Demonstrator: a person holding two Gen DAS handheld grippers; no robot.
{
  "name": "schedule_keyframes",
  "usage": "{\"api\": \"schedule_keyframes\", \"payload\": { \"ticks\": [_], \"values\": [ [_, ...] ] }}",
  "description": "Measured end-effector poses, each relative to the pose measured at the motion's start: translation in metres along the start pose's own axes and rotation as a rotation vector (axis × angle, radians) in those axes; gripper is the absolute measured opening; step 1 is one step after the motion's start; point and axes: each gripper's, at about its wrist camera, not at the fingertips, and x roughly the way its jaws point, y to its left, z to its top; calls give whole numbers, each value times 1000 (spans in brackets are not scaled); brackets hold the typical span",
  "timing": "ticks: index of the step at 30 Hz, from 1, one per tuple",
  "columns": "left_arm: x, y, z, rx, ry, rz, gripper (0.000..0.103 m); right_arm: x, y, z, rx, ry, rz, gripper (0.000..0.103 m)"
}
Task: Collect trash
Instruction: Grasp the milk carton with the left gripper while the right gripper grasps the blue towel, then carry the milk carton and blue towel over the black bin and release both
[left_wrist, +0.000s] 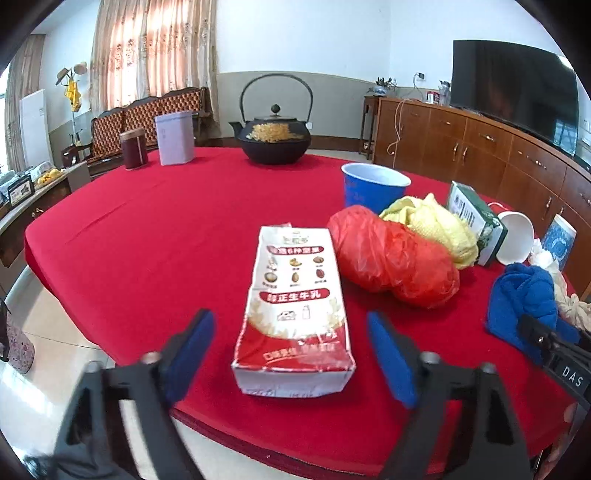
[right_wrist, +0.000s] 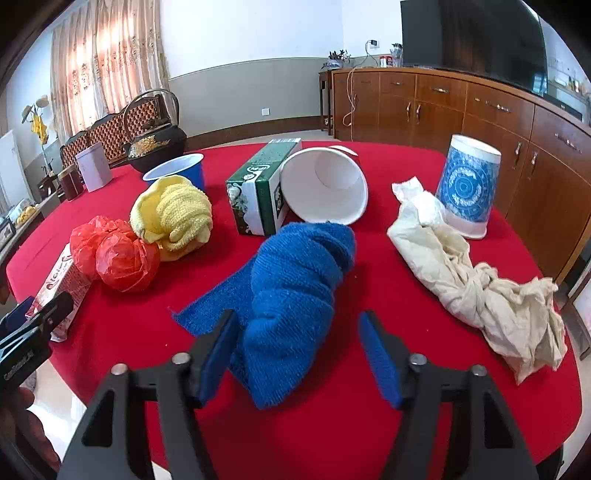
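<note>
A red-and-white milk carton (left_wrist: 295, 314) lies flat on the red tablecloth (left_wrist: 147, 240), between the open fingers of my left gripper (left_wrist: 291, 354). A crumpled red plastic bag (left_wrist: 391, 254) lies just right of the carton. My right gripper (right_wrist: 299, 350) is open around the near end of a rolled blue towel (right_wrist: 295, 295). A tipped white paper cup (right_wrist: 325, 184), a green box (right_wrist: 258, 188), a crumpled cream paper (right_wrist: 480, 284) and an upside-down blue-patterned cup (right_wrist: 469, 184) lie beyond it. The carton (right_wrist: 59, 288) and red bag (right_wrist: 114, 254) also show at left in the right wrist view.
A yellow cloth (right_wrist: 177, 218), a blue cup (left_wrist: 369, 188), a black iron teapot (left_wrist: 275, 140), a white tin (left_wrist: 174, 138) and a dark jar (left_wrist: 133, 149) stand farther back. A wooden sideboard (right_wrist: 480, 122) runs along the right wall. The table edge is close below both grippers.
</note>
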Motion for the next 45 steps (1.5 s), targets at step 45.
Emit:
{"api": "schedule_keyframes", "payload": {
  "ticks": [45],
  "values": [
    [-150, -122, -41, 204, -112, -342, 52, -208, -105, -63, 74, -247, -179, 22]
  ]
}}
